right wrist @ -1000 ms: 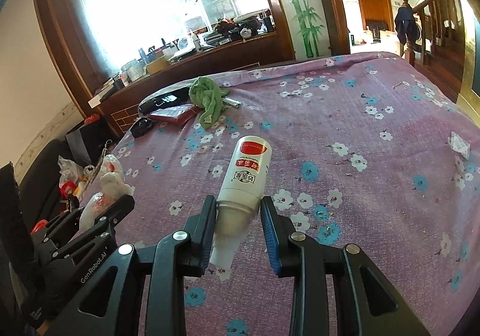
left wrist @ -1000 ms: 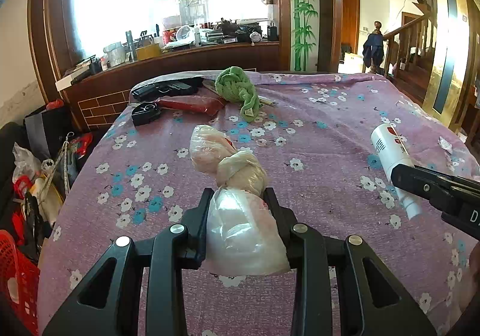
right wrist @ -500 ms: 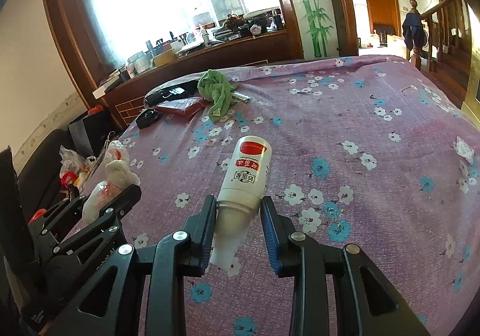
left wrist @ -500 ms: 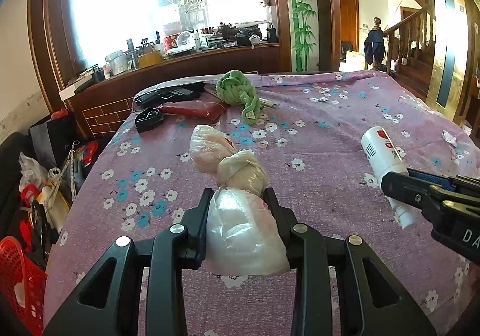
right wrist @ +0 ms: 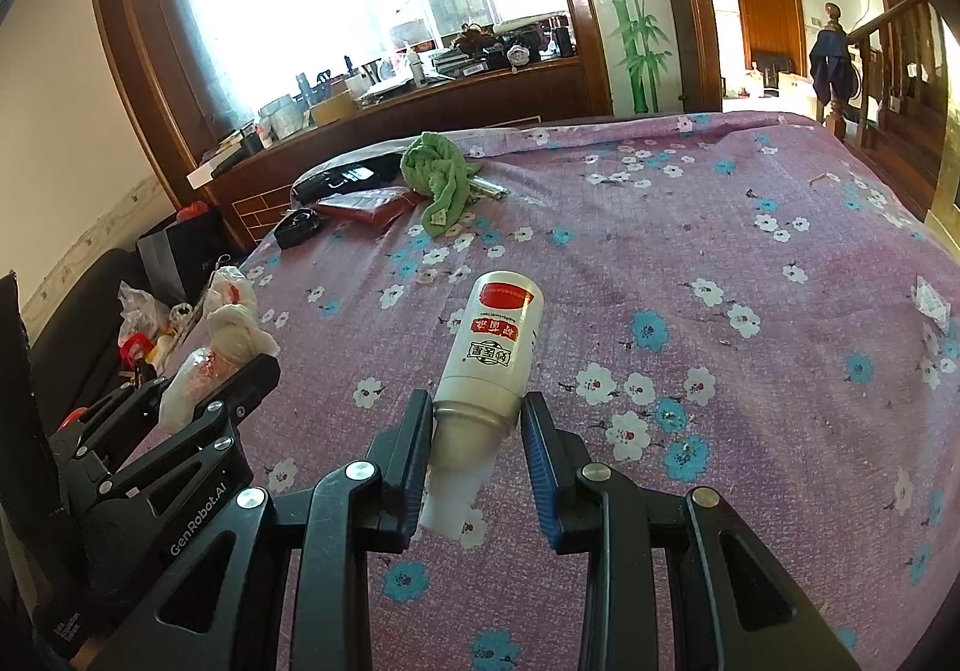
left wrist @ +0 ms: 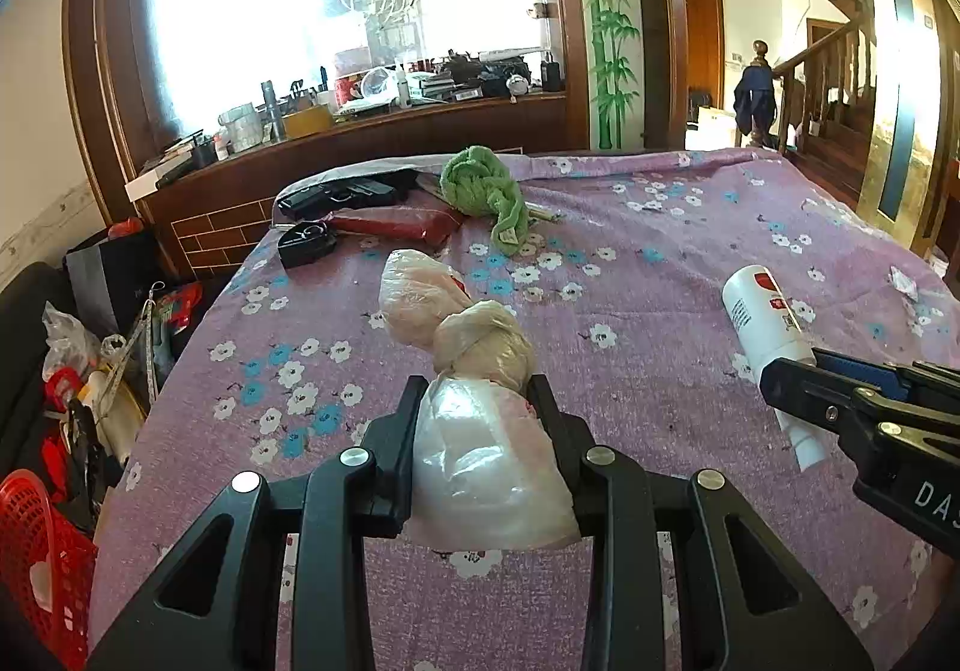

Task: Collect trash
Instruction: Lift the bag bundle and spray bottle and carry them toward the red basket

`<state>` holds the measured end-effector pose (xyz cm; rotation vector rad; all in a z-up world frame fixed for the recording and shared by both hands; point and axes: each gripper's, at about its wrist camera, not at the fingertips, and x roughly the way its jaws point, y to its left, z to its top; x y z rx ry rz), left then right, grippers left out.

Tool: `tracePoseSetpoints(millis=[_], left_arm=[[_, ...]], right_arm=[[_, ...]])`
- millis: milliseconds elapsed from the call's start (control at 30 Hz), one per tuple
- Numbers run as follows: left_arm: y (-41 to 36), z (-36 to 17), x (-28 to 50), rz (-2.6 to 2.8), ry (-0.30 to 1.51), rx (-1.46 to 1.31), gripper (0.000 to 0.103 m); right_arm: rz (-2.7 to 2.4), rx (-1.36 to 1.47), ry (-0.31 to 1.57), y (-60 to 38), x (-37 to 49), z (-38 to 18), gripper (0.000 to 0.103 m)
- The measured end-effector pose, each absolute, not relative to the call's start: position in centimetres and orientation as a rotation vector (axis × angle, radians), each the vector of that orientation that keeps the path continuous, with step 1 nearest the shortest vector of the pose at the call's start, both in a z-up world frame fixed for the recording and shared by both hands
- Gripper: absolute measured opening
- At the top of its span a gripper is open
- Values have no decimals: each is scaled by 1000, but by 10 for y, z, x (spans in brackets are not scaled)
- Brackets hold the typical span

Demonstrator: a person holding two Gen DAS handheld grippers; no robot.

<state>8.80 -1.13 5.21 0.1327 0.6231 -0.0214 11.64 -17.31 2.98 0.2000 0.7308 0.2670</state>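
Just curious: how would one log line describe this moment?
left gripper: shut on knotted plastic bag | right gripper: shut on white bottle | both above floral tablecloth

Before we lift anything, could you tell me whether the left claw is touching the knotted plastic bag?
Touching: the left wrist view shows both fingers of the left claw pressed against the knotted plastic bag.

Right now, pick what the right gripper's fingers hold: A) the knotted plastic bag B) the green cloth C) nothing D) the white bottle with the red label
D: the right gripper clamps the neck end of the white bottle.
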Motion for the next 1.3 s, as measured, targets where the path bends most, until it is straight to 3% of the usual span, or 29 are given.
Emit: tracePoseSetpoints(millis=[267,633,1300], left_arm=[[-5,73,80,36,593,126,31],[35,104,1,100,539,138,31],[128,98,-80,232,524,37,32]], right_arm=[[230,205,717,-180,118,31,33],[354,221,687,-155,80,60,33],[582,121,730,-43,-6,64,33]])
